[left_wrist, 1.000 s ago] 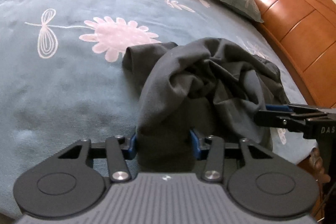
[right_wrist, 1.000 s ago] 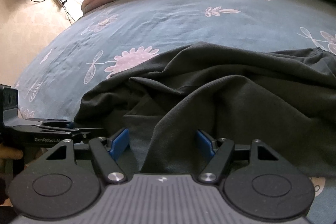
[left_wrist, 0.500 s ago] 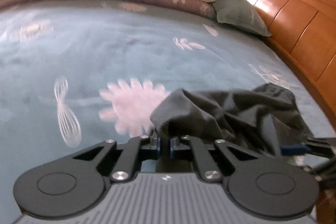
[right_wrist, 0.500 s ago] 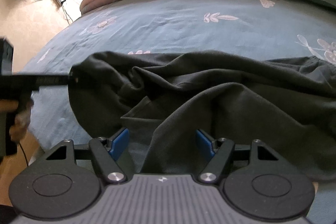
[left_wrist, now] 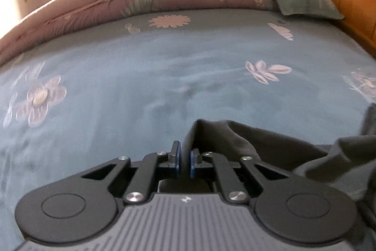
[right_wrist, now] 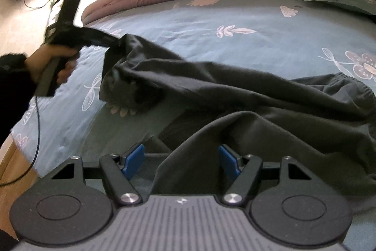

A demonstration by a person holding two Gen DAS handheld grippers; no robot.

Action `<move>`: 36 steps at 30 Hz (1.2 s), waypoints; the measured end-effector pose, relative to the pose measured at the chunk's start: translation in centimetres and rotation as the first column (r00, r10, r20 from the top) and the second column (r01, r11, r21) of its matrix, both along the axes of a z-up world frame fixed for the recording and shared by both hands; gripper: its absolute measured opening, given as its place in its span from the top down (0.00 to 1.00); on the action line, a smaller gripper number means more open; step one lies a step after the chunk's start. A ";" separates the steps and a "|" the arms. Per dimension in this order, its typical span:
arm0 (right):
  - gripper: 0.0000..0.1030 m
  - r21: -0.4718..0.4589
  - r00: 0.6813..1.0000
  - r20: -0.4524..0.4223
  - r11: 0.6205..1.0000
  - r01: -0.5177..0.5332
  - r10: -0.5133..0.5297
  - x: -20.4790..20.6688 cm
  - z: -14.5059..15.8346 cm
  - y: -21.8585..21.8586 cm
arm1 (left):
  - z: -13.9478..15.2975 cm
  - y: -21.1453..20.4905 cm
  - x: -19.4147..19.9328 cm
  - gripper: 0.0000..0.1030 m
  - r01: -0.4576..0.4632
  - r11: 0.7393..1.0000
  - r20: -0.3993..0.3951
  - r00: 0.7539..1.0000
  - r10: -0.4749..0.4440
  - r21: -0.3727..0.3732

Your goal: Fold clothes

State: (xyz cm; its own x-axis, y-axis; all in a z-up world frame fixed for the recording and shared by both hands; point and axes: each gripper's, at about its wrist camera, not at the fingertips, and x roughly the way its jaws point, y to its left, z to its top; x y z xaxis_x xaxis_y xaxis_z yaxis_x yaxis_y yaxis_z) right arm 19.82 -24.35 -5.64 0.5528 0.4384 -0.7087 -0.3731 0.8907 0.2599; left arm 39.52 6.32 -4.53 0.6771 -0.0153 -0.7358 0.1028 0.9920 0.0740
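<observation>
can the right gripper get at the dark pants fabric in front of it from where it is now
Probably yes. The right gripper is open, and a raised fold of the dark pants already lies between its blue pads. Nothing blocks it; the left gripper holds a far corner, well clear.

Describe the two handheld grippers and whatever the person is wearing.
Each gripper, left gripper and right gripper, has a ribbed grey body with a small white logo, two black round discs, black linkage arms with silver screws, and blue pads on the fingers. From the right wrist view, the left gripper has a black pistol-style handle with a thin black cable hanging down. The sleeve is black.
</observation>
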 end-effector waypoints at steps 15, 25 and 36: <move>0.27 0.040 0.999 -0.007 0.999 -0.037 0.038 0.8 0.0 1.5 | -1.7 -1.5 4.2 0.67 0.073 0.995 -0.061 0.996 -0.069 0.067; 0.27 0.056 0.998 0.001 0.997 -0.055 0.055 -0.4 0.4 2.3 | 0.0 1.4 -3.1 0.48 0.157 0.983 -0.069 0.986 -0.151 0.091; 0.27 0.064 0.997 0.007 0.995 -0.071 0.071 -1.8 0.9 3.1 | -3.0 -4.4 -11.4 0.48 0.394 0.866 -0.026 0.913 -0.406 0.307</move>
State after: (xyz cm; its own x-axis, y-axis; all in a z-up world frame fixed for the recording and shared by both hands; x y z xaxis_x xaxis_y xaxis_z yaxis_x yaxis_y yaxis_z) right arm 18.00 -21.25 -4.70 0.5216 0.5211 -0.6756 -0.4360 0.8434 0.3139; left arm 28.07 1.95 -7.57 0.6875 -0.0749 -0.7223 0.4773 0.7962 0.3718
